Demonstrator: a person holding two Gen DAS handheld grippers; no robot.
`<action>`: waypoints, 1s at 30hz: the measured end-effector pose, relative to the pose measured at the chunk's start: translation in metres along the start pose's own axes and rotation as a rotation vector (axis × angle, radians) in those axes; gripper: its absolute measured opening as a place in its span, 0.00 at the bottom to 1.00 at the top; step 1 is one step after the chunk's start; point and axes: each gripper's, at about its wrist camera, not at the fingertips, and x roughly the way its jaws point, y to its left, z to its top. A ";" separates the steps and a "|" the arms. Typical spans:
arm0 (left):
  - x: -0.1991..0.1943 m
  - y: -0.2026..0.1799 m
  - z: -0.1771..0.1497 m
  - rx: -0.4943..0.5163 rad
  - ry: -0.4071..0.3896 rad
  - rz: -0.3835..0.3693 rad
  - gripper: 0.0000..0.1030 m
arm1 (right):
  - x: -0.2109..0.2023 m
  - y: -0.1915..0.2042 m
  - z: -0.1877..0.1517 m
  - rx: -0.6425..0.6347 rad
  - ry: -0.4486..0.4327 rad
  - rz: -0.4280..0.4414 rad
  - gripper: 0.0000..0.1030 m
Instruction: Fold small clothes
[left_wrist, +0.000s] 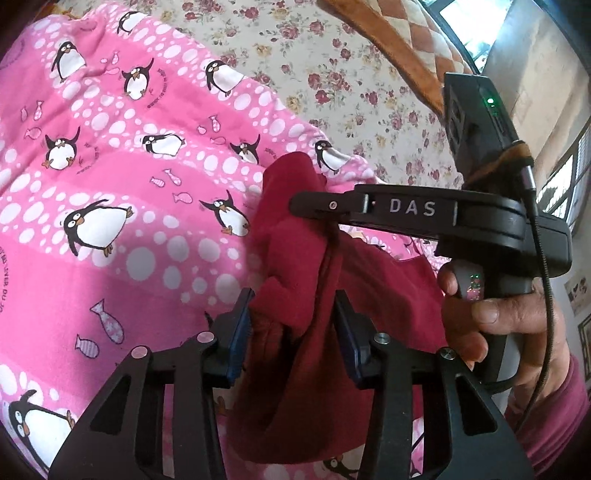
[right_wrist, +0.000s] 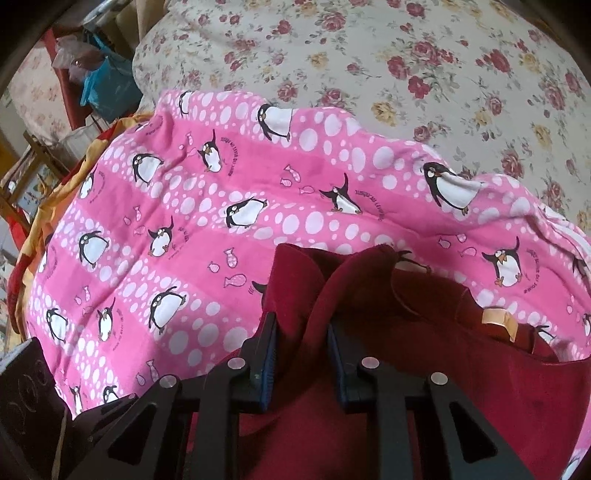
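A dark red small garment (left_wrist: 306, 280) hangs bunched above a pink penguin-print blanket (left_wrist: 110, 206). My left gripper (left_wrist: 293, 317) is shut on a thick bunch of the red cloth between its blue pads. My right gripper (right_wrist: 301, 332) is shut on another bunch of the same garment (right_wrist: 406, 332), which fills the lower part of the right wrist view and shows a tan label (right_wrist: 498, 319). In the left wrist view the right gripper (left_wrist: 369, 210) reaches in from the right over the cloth, held by a hand (left_wrist: 491, 325).
The pink blanket (right_wrist: 221, 221) lies on a floral bedspread (right_wrist: 369, 55). An orange checked cushion (left_wrist: 399, 40) sits at the far right of the bed. Furniture and bags (right_wrist: 96, 81) stand beyond the bed's left edge.
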 end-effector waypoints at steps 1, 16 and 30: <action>0.001 0.000 0.000 -0.002 0.002 0.001 0.41 | -0.001 0.000 0.000 0.002 0.002 0.000 0.23; 0.003 0.000 0.002 -0.011 0.050 -0.028 0.72 | 0.003 0.002 0.002 0.001 0.016 -0.009 0.23; 0.006 -0.003 0.000 0.034 0.034 -0.037 0.34 | 0.016 0.006 0.005 0.069 0.077 0.048 0.69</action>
